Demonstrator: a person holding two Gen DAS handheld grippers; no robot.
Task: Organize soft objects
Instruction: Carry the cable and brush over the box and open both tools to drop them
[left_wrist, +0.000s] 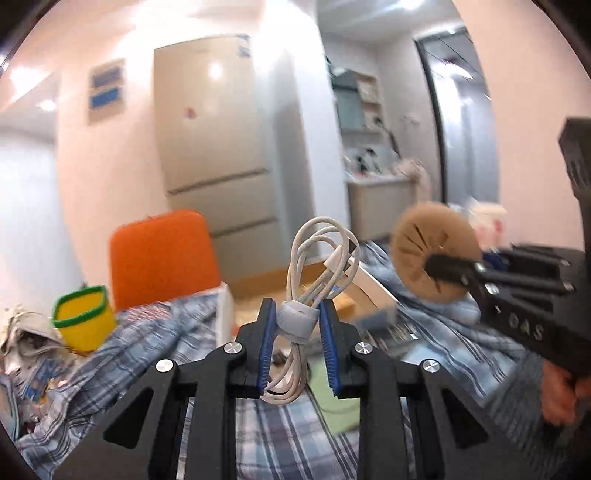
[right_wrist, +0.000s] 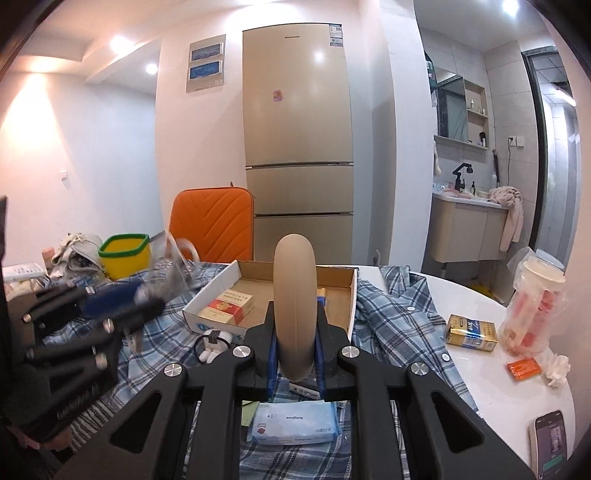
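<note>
In my left gripper (left_wrist: 297, 325) I have the coiled white charging cable (left_wrist: 317, 266), the jaws closed in on the grey strap that binds the coil, so the pads press the bundle at its waist while loops stand up toward twelve o'clock and a shorter loop hangs toward six. I judge this cable light and floppy: the free loops will sway and could snag on a box edge, and the smooth jacket may slide between the ribbed blue pads (left_wrist: 266, 345), so the strap is the right place to hold, since it keeps the strands together. My right gripper (right_wrist: 295, 339) is shut on the tan round sponge puff (right_wrist: 294, 306), gripped edge-on low down, with most of the disc rising toward twelve o'clock; from my left camera the same puff shows its slit face at about three o'clock. It looks soft and very light, squashing under the pads, so I expect no harm from the squeeze, though a grip this near the rim could let it pivot or spring out. Beyond the puff, at twelve o'clock from my right camera, lies the open cardboard box (right_wrist: 343, 295) on the plaid shirt (right_wrist: 399, 325), holding a red packet (right_wrist: 229, 306); that seems a likely home for both. A yellow basket (right_wrist: 125, 254) sits at ten o'clock, and the table (right_wrist: 498, 391) runs off toward four.
</note>
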